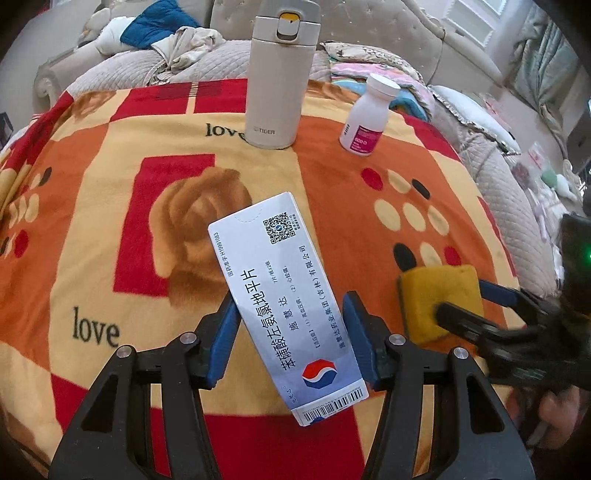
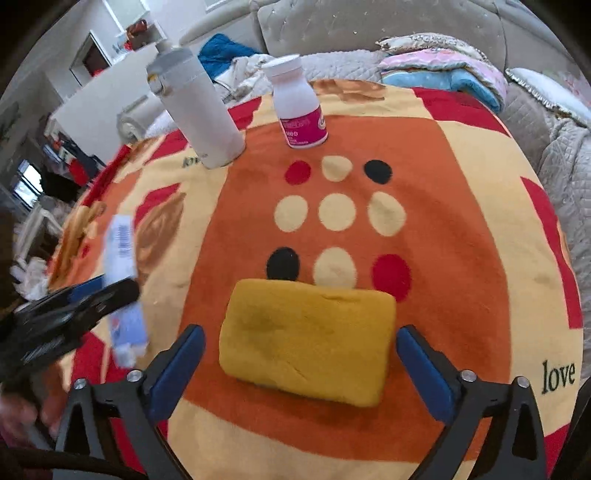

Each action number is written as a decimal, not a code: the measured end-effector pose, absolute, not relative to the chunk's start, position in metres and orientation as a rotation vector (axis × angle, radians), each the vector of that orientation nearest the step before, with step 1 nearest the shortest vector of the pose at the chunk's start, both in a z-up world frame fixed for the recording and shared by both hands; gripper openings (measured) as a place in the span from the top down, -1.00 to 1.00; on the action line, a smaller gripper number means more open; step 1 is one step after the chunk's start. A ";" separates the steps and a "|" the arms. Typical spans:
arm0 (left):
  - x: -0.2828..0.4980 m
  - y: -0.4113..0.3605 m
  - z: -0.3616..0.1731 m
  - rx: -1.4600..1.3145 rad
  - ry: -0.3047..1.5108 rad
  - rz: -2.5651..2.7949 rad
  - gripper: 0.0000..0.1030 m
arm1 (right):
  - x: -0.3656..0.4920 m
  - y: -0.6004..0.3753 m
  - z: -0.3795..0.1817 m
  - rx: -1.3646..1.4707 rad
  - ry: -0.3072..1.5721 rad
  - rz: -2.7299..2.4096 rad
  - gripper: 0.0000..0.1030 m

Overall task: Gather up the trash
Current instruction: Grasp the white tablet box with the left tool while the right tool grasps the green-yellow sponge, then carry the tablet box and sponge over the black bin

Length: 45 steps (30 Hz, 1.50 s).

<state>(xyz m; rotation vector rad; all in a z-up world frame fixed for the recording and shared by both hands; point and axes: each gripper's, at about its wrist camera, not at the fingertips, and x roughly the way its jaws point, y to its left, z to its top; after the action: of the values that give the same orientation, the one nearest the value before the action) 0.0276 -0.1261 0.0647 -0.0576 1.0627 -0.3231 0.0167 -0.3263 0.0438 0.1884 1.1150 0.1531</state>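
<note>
On the bright patterned fleece blanket, the flat white-and-blue cardboard medicine box, light and crushable, lies between the left gripper's open jaws, best pinched across its long edges, while the right gripper, spread wide, straddles the soft yellow sponge block.

Tufted headboard, perhaps grey; quilted bedspread.

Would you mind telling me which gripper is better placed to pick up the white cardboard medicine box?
Left gripper: its open fingers straddle the white cardboard medicine box; the right gripper brackets the yellow sponge.
</note>
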 end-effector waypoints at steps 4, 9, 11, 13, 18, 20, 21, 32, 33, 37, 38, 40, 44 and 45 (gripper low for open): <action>0.021 -0.115 0.066 -0.080 1.062 -0.325 -0.05 | 0.019 -0.311 0.029 0.077 1.116 0.102 -1.00; 0.010 -0.112 0.075 -0.103 1.053 -0.341 -0.05 | 0.003 -0.327 0.044 0.147 1.071 0.146 -0.86; 0.003 -0.118 0.080 -0.102 1.044 -0.361 -0.05 | -0.009 -0.333 0.058 0.137 1.033 0.146 -0.86; -0.005 -0.126 0.086 -0.101 1.038 -0.387 -0.05 | -0.023 -0.341 0.072 0.144 1.000 0.147 -0.86; -0.024 -0.158 0.099 -0.086 1.024 -0.451 -0.05 | -0.056 -0.367 0.091 0.121 0.970 0.111 -0.86; -0.033 -0.175 0.101 -0.073 1.025 -0.481 -0.05 | -0.069 -0.382 0.094 0.132 0.970 0.091 -0.87; -0.038 -0.187 0.101 -0.063 1.027 -0.499 -0.05 | -0.077 -0.391 0.094 0.139 0.972 0.080 -0.87; -0.080 -0.306 0.103 0.032 1.036 -0.676 -0.04 | -0.155 -0.507 0.095 0.197 0.976 -0.134 -0.87; -0.083 -0.315 0.103 0.038 1.037 -0.687 -0.04 | -0.162 -0.518 0.093 0.213 0.978 -0.153 -0.87; -0.093 -0.358 0.099 0.068 1.051 -0.743 -0.04 | -0.181 -0.555 0.085 0.261 0.983 -0.222 -0.87; -0.096 -0.369 0.099 0.076 1.049 -0.758 -0.04 | -0.187 -0.567 0.082 0.278 0.985 -0.240 -0.87; -0.100 -0.388 0.097 0.089 1.048 -0.783 -0.04 | -0.195 -0.583 0.077 0.302 0.987 -0.266 -0.87; -0.106 -0.424 0.093 0.117 1.041 -0.824 -0.04 | -0.205 -0.612 0.066 0.346 0.997 -0.306 -0.87; -0.107 -0.433 0.091 0.122 1.041 -0.833 -0.04 | -0.207 -0.617 0.063 0.355 0.999 -0.313 -0.87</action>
<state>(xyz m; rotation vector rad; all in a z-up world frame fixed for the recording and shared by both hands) -0.1070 -0.4330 0.0911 0.1215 1.0406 -0.8330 -0.2070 -0.6171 0.0634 0.3550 0.9988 -0.3132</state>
